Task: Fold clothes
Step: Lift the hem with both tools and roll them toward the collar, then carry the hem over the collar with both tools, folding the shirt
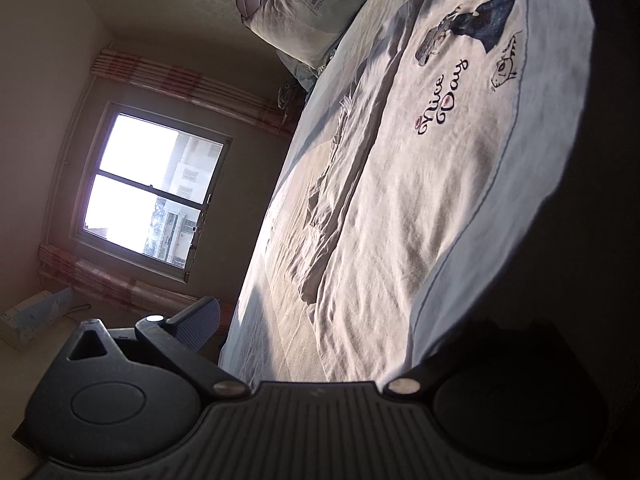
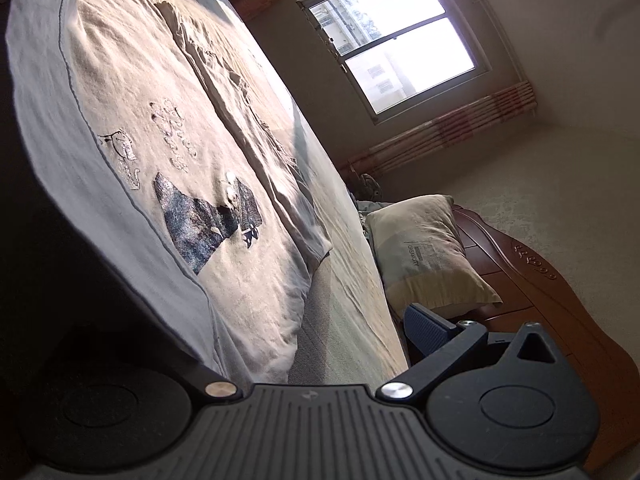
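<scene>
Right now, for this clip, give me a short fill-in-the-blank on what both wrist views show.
1. The T-shirt lies spread on the ____.
2. The script printed on it reads "Nice ____".
3. Daylight enters through the ____ in the far wall.
4. Against the wooden headboard leans a ____.

Missing words: bed; Day; window; pillow

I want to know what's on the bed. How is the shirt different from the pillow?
The shirt lies flat and spread out; the pillow is puffy and stands propped at the wooden headboard. The shirt shows a big picture and curly writing; the pillow has only a small printed label. The shirt is close to the cameras; the pillow is farther off. Both are pale cloth on the bed.
</scene>
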`<state>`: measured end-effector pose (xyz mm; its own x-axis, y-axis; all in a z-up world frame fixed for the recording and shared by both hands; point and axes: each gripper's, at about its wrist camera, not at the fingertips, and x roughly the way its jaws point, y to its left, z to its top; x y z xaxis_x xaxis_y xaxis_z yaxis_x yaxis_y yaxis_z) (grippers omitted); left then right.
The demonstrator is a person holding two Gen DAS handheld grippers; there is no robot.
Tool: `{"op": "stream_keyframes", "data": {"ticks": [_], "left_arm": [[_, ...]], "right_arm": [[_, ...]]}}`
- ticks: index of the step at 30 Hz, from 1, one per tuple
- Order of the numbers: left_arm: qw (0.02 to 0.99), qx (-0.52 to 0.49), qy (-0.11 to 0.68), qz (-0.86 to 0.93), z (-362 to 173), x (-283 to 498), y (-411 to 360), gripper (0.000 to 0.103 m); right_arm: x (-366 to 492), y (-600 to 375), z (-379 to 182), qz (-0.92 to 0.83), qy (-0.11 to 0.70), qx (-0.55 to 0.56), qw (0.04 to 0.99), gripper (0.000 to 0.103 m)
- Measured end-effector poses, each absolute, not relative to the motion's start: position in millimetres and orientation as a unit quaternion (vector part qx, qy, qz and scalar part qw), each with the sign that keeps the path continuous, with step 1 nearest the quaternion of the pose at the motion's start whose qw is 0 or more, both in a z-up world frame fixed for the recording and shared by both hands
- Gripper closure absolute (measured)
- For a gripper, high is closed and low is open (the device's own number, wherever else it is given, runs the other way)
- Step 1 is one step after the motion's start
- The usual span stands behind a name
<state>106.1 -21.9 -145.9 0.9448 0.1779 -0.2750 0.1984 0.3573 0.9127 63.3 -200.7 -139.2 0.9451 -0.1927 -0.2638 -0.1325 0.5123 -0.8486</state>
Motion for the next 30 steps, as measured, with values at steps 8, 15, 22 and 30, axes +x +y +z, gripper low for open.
{"op": "stream_keyframes", "data": {"ticks": [8, 15, 22, 30], "left_arm": [[0.817, 0.56, 0.136, 0.026, -138.0, 101.7, -22.2, 0.0], [0.829, 0.542, 0.135, 0.038, -119.5, 114.4, -18.2, 0.0], [0.818, 0.559, 0.134, 0.018, -103.3, 137.3, -15.8, 0.0], [0.819, 0.558, 0.135, 0.007, -82.5, 179.8, -13.4, 0.0]], "right_arm": [[67.3, -200.2, -133.7, -0.041, 0.139, -0.493, 0.858, 0.0], [74.2, -201.0, -121.6, -0.08, 0.104, -0.487, 0.863, 0.0], [94.5, -204.1, -107.3, -0.079, 0.1, -0.49, 0.862, 0.0], [134.7, -205.8, -87.4, -0.094, 0.096, -0.485, 0.864, 0.0]]}}
